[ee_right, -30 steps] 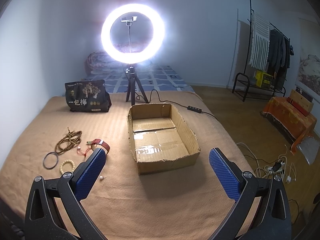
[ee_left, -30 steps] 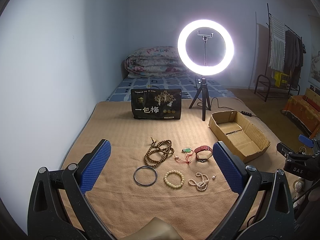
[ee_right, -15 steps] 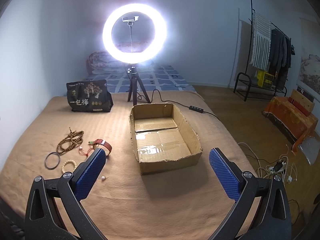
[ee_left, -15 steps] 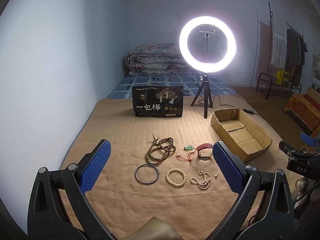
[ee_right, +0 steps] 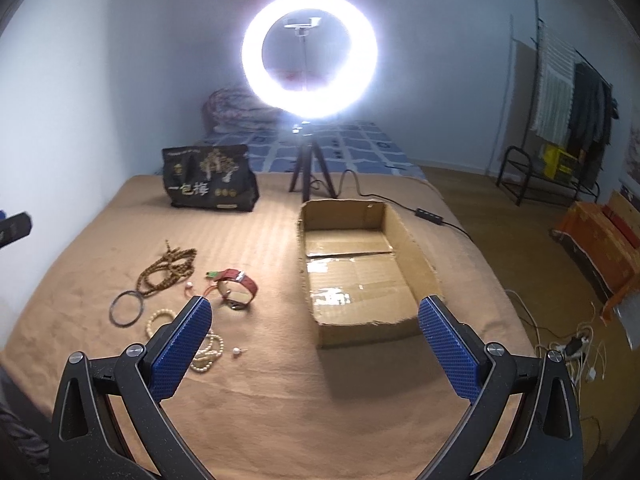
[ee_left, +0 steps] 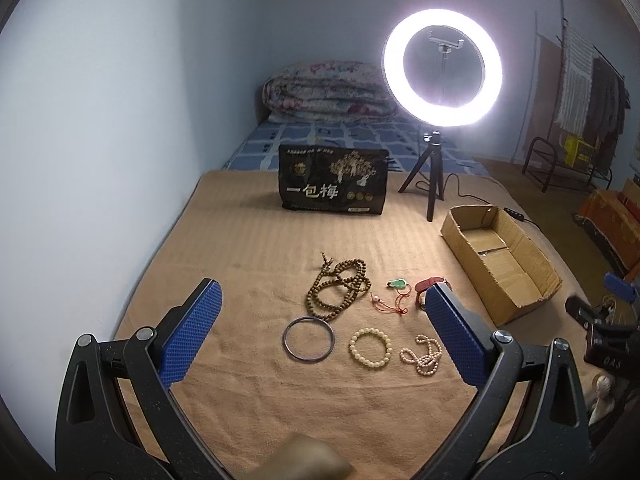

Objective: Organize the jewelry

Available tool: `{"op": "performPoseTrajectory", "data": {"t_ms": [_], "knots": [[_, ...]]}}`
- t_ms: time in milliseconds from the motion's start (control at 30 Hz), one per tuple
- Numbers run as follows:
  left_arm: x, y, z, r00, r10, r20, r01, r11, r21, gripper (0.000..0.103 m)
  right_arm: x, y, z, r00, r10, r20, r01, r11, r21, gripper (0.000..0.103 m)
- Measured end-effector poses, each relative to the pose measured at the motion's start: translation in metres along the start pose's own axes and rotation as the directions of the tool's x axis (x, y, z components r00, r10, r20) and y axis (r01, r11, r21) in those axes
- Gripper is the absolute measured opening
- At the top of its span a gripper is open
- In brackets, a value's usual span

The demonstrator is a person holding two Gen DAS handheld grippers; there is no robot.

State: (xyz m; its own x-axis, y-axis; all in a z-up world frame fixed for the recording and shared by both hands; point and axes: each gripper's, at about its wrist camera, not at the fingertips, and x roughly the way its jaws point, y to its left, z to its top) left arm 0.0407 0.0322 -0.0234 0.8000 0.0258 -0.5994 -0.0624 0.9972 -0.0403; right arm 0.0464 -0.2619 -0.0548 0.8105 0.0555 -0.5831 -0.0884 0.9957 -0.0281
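Jewelry lies on the tan blanket: a brown wooden bead string (ee_left: 338, 286) (ee_right: 168, 268), a dark metal bangle (ee_left: 307, 338) (ee_right: 127, 307), a cream bead bracelet (ee_left: 370, 349) (ee_right: 158, 318), a pearl strand (ee_left: 424, 356) (ee_right: 210, 354), a green pendant on red cord (ee_left: 396, 292) and a red-strap watch (ee_right: 238, 288) (ee_left: 426, 285). A lone pearl (ee_right: 237, 351) lies apart. An open cardboard box (ee_left: 500, 264) (ee_right: 360, 268) stands to the right. My left gripper (ee_left: 324, 300) is open above the jewelry. My right gripper (ee_right: 314, 316) is open in front of the box.
A black snack bag (ee_left: 334, 184) (ee_right: 208, 184) and a lit ring light on a tripod (ee_left: 442, 68) (ee_right: 310, 54) stand at the back. Folded quilt (ee_left: 328, 92) behind. The wall runs along the left. Cables and a power strip (ee_right: 572, 346) lie on the floor right.
Both grippers moved forward and slightly left, so the jewelry and box sit closer and larger in view. Both stayed open and nothing was touched.
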Motion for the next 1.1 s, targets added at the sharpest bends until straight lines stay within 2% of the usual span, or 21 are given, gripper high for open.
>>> {"op": "performPoseTrajectory", "data": {"t_ms": [233,367,467,533,600,700,767,867,967,1033,1100], "knots": [[0.028,0.024,0.016,0.998,0.002,-0.061,-0.005,0.999,-0.043,0.103,0.016,0.018,0.009,0.998,0.062,-0.032,-0.064,0.996,-0.065,0.103],[0.054,0.035,0.025,0.992,-0.052,-0.118,0.044,0.996,-0.076,0.103,0.037,0.024,0.018,0.991,0.105,-0.086,-0.110,0.992,-0.062,0.103],[0.078,0.038,0.029,0.974,-0.120,-0.191,0.102,0.989,-0.106,0.098,0.059,0.025,0.025,0.975,0.163,-0.151,-0.168,0.986,-0.020,0.103],[0.095,0.036,0.031,0.966,-0.129,-0.223,0.109,0.989,-0.100,0.093,0.071,0.029,0.029,0.968,0.179,-0.176,-0.188,0.982,-0.035,0.103],[0.109,0.030,0.031,0.961,-0.130,-0.246,0.115,0.991,-0.075,0.093,0.079,0.035,0.032,0.966,0.184,-0.181,-0.198,0.978,-0.067,0.102],[0.132,0.024,0.028,0.939,-0.163,-0.304,0.150,0.987,-0.064,0.093,0.098,0.041,0.032,0.960,0.201,-0.196,-0.224,0.969,-0.103,0.103],[0.151,0.021,0.020,0.915,-0.189,-0.356,0.174,0.982,-0.075,0.093,0.111,0.042,0.029,0.954,0.208,-0.217,-0.235,0.966,-0.107,0.103],[0.172,0.015,0.009,0.890,-0.194,-0.412,0.186,0.981,-0.059,0.093,0.133,0.047,0.024,0.921,0.260,-0.291,-0.299,0.949,-0.097,0.102],[0.187,0.009,0.000,0.878,-0.181,-0.443,0.193,0.981,-0.018,0.091,0.149,0.056,0.020,0.891,0.299,-0.342,-0.353,0.929,-0.107,0.102],[0.199,0.007,-0.003,0.871,-0.173,-0.459,0.195,0.981,0.000,0.090,0.157,0.061,0.020,0.886,0.297,-0.356,-0.362,0.922,-0.133,0.102],[0.209,0.006,-0.004,0.864,-0.174,-0.472,0.202,0.979,0.008,0.090,0.163,0.064,0.021,0.891,0.284,-0.354,-0.356,0.921,-0.157,0.102]]}}
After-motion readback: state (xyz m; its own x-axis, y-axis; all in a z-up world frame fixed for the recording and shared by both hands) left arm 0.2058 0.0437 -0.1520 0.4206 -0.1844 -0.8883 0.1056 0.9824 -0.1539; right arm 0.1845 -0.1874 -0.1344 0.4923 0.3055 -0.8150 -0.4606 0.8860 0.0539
